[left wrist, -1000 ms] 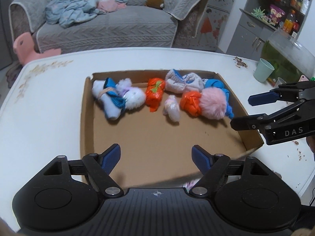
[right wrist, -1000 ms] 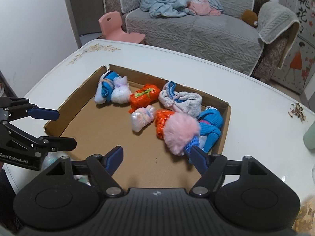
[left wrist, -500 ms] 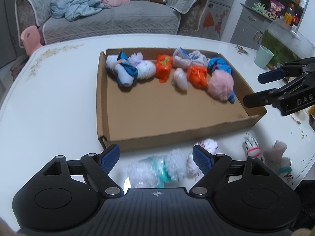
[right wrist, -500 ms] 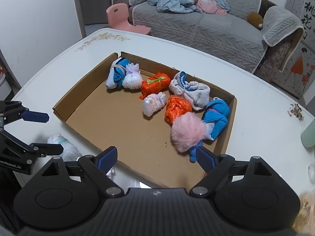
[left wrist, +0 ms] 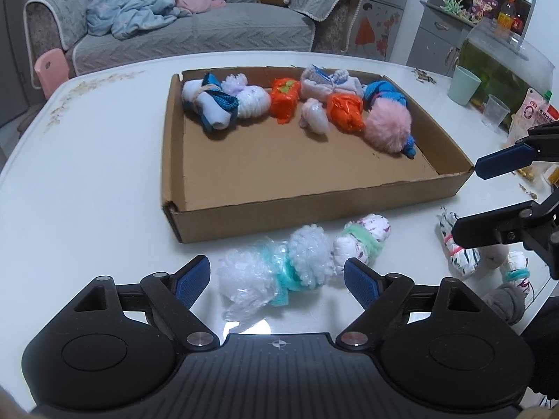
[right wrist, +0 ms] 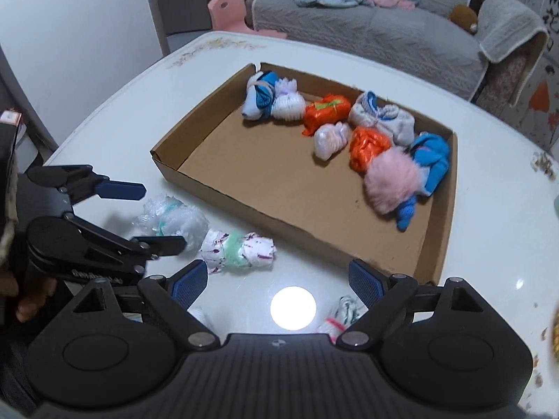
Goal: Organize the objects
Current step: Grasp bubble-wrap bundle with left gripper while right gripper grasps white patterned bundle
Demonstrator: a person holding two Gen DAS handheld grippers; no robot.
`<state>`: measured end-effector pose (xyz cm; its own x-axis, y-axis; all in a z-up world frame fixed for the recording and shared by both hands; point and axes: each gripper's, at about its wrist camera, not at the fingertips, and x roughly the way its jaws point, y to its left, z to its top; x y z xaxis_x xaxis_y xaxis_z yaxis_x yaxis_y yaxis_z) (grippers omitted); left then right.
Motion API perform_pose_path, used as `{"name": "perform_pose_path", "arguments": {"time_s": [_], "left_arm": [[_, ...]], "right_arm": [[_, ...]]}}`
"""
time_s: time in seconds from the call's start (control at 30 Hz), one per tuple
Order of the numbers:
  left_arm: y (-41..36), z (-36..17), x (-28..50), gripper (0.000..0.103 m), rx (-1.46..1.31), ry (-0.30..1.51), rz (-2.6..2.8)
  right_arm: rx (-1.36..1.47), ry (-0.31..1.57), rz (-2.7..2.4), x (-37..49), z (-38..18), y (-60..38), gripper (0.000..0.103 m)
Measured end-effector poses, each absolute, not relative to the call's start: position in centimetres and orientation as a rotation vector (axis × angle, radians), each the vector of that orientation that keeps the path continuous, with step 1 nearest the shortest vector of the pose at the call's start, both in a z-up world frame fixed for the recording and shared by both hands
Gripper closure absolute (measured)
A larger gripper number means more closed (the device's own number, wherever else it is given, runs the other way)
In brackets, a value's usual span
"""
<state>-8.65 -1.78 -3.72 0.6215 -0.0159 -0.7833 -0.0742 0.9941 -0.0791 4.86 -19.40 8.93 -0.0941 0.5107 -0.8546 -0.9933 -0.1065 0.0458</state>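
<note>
Step in hand: the left gripper (left wrist: pixel 277 277), jaws spread wide and holding nothing, is lining up on the fluffy white-and-teal sock bundle (left wrist: pixel 279 272) lying on the white table (left wrist: pixel 87 181), just outside the near wall of the shallow brown cardboard tray (left wrist: pixel 314 209).
Right gripper (right wrist: pixel 277 281): it is hovering open and empty over the table, with a white striped bundle with a pink band (right wrist: pixel 340 316) near its right finger.
Tray contents: rolled bundles, among them a fuzzy pink pompom (left wrist: pixel 387 125), are sitting along the far wall.
Next move, as I judge it: lowering the left fingers astride the fluffy bundle, closing, then lifting it over the wall into the bare near half of the tray.
</note>
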Motion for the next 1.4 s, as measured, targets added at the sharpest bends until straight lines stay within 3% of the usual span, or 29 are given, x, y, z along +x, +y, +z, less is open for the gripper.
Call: {"name": "perform_pose_path", "arguments": {"time_s": [0.27,0.67,0.8,1.23,1.3,1.37,1.4], "left_arm": [[-1.6,-5.9,-7.5,0.019,-0.154,0.908,0.092],[0.6,-5.1,-8.9,0.024,-0.192,0.864,0.151],[1.3,-4.8,-9.8,0.017,-0.199,0.858,0.162],[0.8,-5.4,-9.6,0.009,-0.232,0.857,0.187],[0.6,-5.6,-9.4,0.01,-0.227,0.852,0.196],[0.5,-5.9,-9.2,0.022,-0.238,0.863,0.176],[0.3,-5.9,-9.2,0.024,-0.222,0.855,0.179]], "right_arm": [[-0.8,0.834,1.543,5.3,8.6,-19.4,0.017],[-0.763,0.941,1.527,5.3,7.1,-18.1,0.015],[-0.739,0.982,1.521,4.8,6.4,-17.1,0.015],[-0.752,1.063,1.447,2.8,3.7,-13.5,0.015],[-0.762,1.062,1.435,2.6,3.3,-13.4,0.018],[-0.765,1.086,1.426,2.9,2.9,-13.4,0.041],[-0.767,1.093,1.421,3.0,2.8,-13.5,0.042]]}}
